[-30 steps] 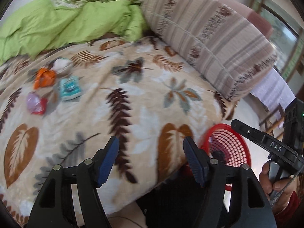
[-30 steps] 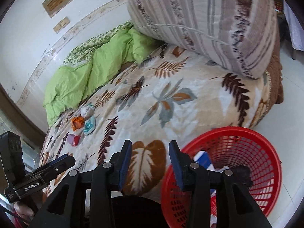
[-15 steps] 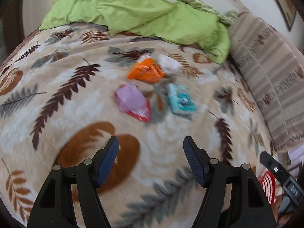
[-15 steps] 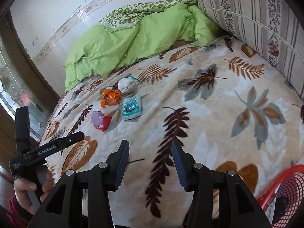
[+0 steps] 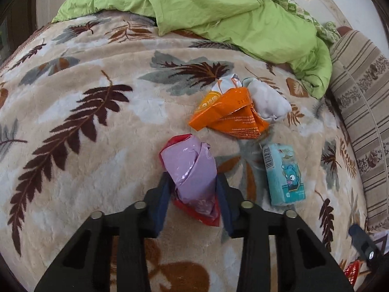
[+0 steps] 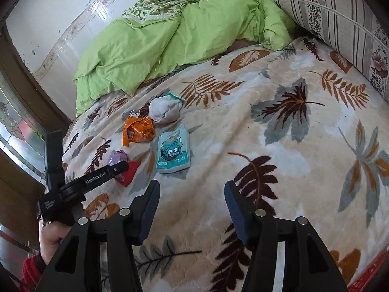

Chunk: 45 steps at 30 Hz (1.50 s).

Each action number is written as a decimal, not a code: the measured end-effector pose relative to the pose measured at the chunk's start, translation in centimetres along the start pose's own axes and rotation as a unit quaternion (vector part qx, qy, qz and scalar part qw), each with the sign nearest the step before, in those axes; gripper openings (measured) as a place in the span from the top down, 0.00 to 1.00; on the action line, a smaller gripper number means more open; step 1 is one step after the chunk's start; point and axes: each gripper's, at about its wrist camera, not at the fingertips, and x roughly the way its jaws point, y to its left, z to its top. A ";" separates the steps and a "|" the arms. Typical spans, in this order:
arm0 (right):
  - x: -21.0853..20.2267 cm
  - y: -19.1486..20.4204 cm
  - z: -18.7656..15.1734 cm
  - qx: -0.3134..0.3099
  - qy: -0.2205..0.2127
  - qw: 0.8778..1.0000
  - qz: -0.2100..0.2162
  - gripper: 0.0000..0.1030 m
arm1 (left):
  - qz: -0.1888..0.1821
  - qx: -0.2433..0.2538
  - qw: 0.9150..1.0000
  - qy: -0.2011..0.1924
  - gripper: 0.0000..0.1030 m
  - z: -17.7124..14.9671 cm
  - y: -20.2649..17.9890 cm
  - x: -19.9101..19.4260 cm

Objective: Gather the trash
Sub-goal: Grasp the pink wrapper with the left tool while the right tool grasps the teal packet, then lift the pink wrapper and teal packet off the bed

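My left gripper [image 5: 194, 189] is shut on a pink and red wrapper [image 5: 190, 170] that lies on the leaf-patterned blanket [image 5: 80, 160]. Beyond it lie an orange wrapper [image 5: 228, 113], a crumpled white wrapper [image 5: 267, 102] and a teal tissue pack [image 5: 283, 172]. My right gripper [image 6: 192, 204] is open and empty above the blanket, to the right of the trash. In the right wrist view I see the teal pack [image 6: 173, 153], the orange wrapper [image 6: 138, 131], the white wrapper [image 6: 165, 109] and the left gripper [image 6: 116, 170] at the pink wrapper [image 6: 119, 158].
A green quilt [image 5: 218, 9] is bunched at the back of the bed. A striped pillow [image 5: 364, 107] lies along the right. A bit of the red basket [image 5: 351, 271] shows at the lower right, and its rim [image 6: 364, 275] in the right wrist view.
My left gripper has moved forward to the pink and red wrapper and closed on it. My right gripper has swung from the red basket toward the trash and opened wider.
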 end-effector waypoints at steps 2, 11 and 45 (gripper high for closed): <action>1.6 0.7 0.7 -0.008 0.005 1.000 0.000 0.37 | 0.004 -0.002 1.000 -0.013 0.67 -0.5 0.6 -1.2; 10.6 5.4 3.0 -0.082 0.045 0.995 -0.042 0.35 | 0.022 0.012 0.998 -0.055 0.67 -4.3 2.6 -7.1; -4.9 5.6 -8.4 -0.126 -0.069 0.989 -0.024 0.70 | 0.077 0.133 0.978 -0.139 0.67 -13.0 -2.6 -14.7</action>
